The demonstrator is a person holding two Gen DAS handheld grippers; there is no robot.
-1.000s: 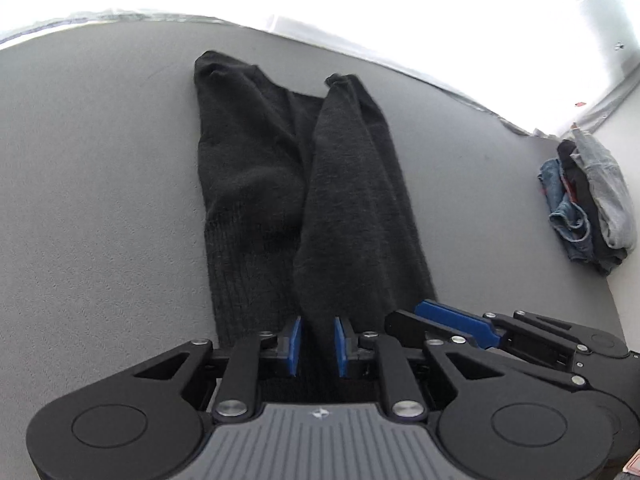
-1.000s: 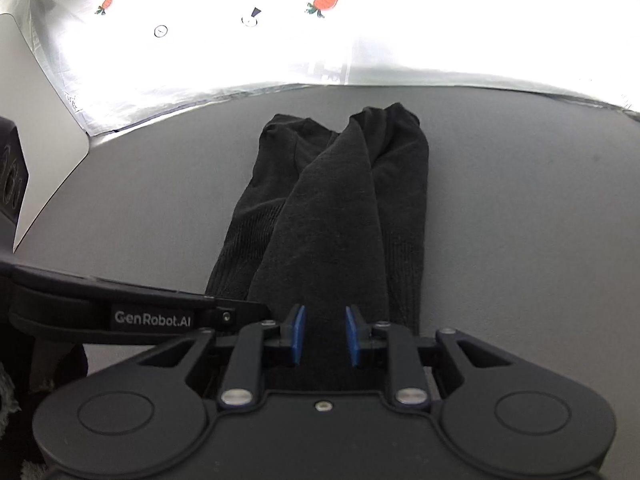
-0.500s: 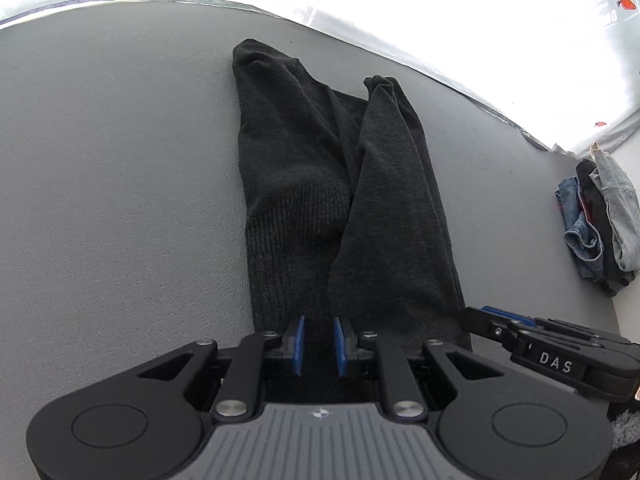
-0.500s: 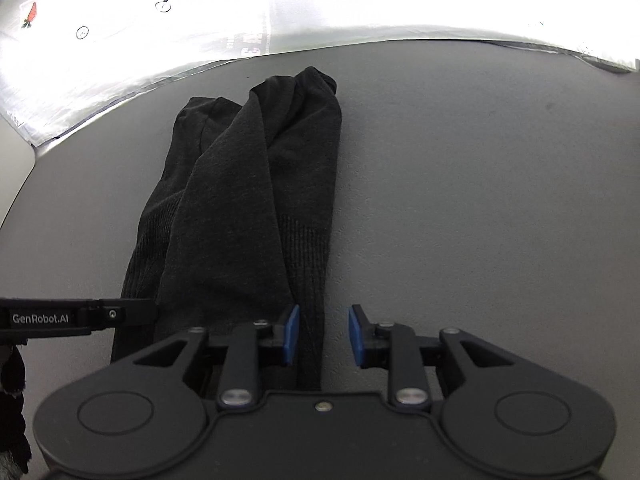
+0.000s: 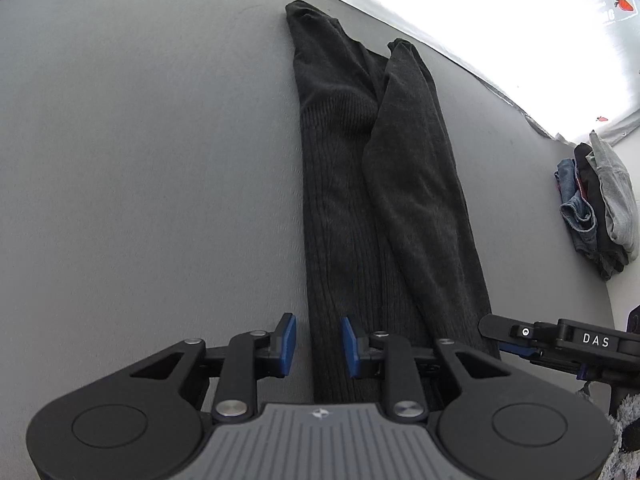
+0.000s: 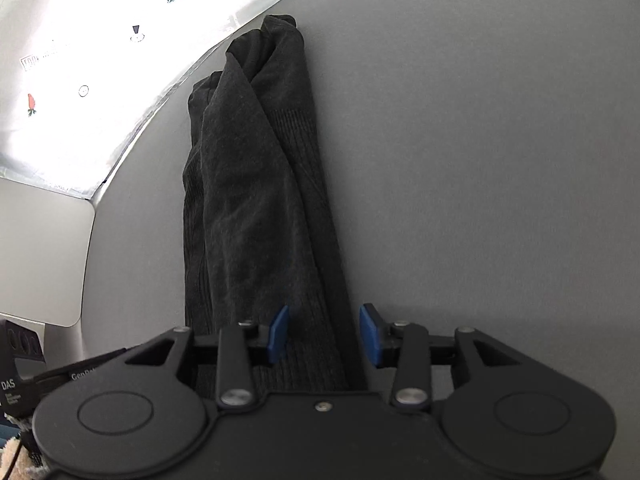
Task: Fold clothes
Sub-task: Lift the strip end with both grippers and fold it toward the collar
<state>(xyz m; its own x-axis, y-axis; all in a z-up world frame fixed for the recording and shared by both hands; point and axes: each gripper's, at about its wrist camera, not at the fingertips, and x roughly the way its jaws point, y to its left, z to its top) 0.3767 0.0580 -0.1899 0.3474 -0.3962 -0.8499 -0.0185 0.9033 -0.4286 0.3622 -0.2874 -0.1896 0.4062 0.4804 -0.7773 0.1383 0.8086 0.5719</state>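
Note:
A dark grey knit garment [image 5: 376, 208] lies folded lengthwise into a long narrow strip on the grey table [image 5: 140, 160], with one smooth layer lapped over a ribbed one. My left gripper [image 5: 318, 344] hovers at the strip's near end. Its jaws are opening, the garment's left edge runs between the blue pads [image 5: 287, 342], and nothing is pinched. In the right wrist view the same garment [image 6: 256, 200] stretches away from me. My right gripper [image 6: 323, 334] is over its near right edge with its jaws opening and cloth lying loose between them.
A pile of other clothes [image 5: 596, 200], denim and grey, sits at the table's far right edge. A bright white sheet with carrot prints [image 6: 100, 60] lies beyond the table's far edge. A pale panel [image 6: 40, 256] stands at the left.
Both grippers let go of the folded-over layer, which now lies flat. The left gripper slid to the strip's left edge, the right one rolled and slid to its right edge, and both jaws widened.

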